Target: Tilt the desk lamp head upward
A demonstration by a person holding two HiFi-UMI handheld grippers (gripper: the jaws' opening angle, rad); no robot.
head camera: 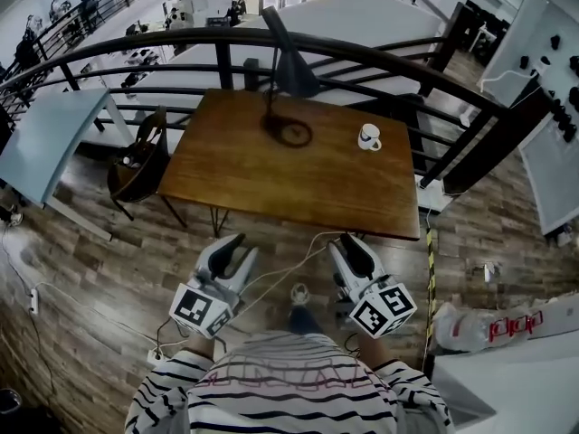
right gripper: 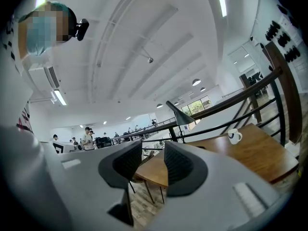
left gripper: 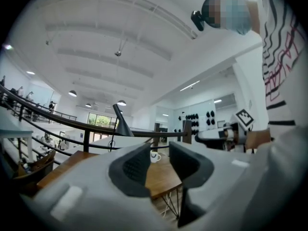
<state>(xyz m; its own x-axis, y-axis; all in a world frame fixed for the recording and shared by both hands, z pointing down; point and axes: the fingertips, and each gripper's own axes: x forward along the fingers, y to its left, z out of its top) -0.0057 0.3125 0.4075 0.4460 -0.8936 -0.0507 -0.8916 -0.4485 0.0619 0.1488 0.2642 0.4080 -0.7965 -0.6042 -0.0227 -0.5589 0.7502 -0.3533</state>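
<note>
In the head view, the lamp [head camera: 288, 69] stands at the 12 o'clock edge of the bench [head camera: 235, 183]. Its round base [head camera: 291, 132] rests on the wood and its dark cone head [head camera: 295, 78] opens downward. A mug [head camera: 368, 137] sits at 3 o'clock of the base, well apart from it. The left gripper [head camera: 232, 245] and right gripper [head camera: 349, 245] hang at 6 o'clock, off the near edge and well short of the lamp. The railing [head camera: 398, 61] curves just behind the lamp.

In the left gripper view, the jaws stand partly apart and hold nothing; through the gap we see only the distant mug [left gripper: 154, 156] and the bench top. The lamp [left gripper: 122, 125] rises at 11 o'clock, beyond the jaws.

In the right gripper view, the jaws are again moderately apart and empty. The lamp [right gripper: 181, 115] shows at 1 o'clock and the mug [right gripper: 234, 135] at 3 o'clock.

We judge the head to be light, smooth and stiff, probably turning on a firm joint, so the jaws could slip on it. The cone's lower rim looks the best place to take hold, with the other gripper steadying the stem or base so that the lamp does not tip. There is open room across the bench at 6 and 9 o'clock. The tight side is 12 o'clock, where the railing leaves little room.
</note>
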